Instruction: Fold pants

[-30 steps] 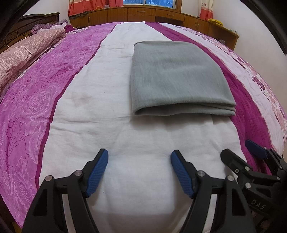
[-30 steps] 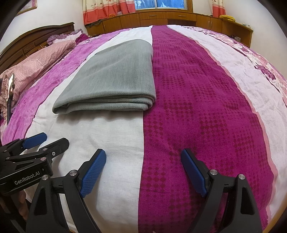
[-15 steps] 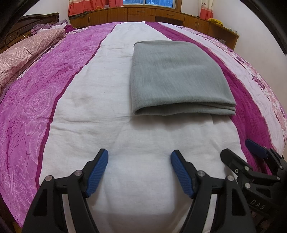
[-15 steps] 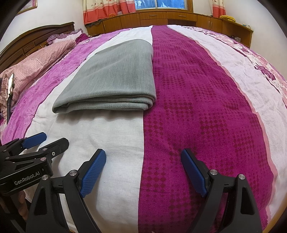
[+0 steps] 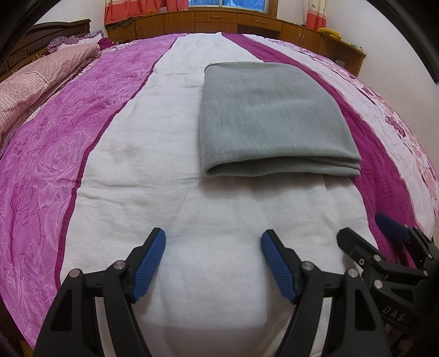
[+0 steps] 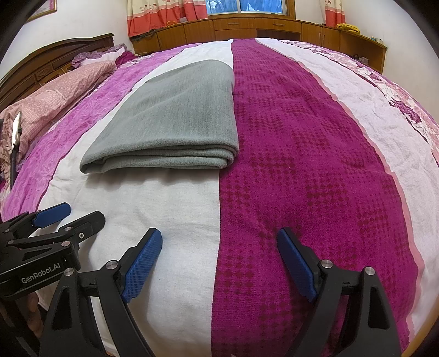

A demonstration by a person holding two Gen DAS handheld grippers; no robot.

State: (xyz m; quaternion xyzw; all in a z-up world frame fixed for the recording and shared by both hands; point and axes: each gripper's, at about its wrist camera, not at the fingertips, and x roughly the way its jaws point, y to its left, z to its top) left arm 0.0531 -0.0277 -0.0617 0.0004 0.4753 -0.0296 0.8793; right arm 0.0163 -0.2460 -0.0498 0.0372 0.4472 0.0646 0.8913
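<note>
We see pillows (image 5: 41,79) far left, wooden cabinets (image 6: 274,27) beyond the bed; folded grey pants (image 5: 269,120) lie unobstructed. Left gripper (image 5: 214,261) and right gripper (image 6: 219,261) gape wide, holding nothing.

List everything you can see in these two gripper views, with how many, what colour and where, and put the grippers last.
folded pants: one, grey, lying flat on the bedspread's white stripe, right edge meeting the dark magenta stripe
bedspread: one, striped pink, white and magenta, covering the bed
pillows: pink patterned, far left by the headboard; count unclear
headboard: one, dark wood, far left
cabinets: brown wood, along the far wall
curtains: red and cream, at the window
yellow item: one, on the cabinet top, far right
left gripper: black with blue pads, open, over the white stripe
right gripper: black with blue pads, open, empty
</note>
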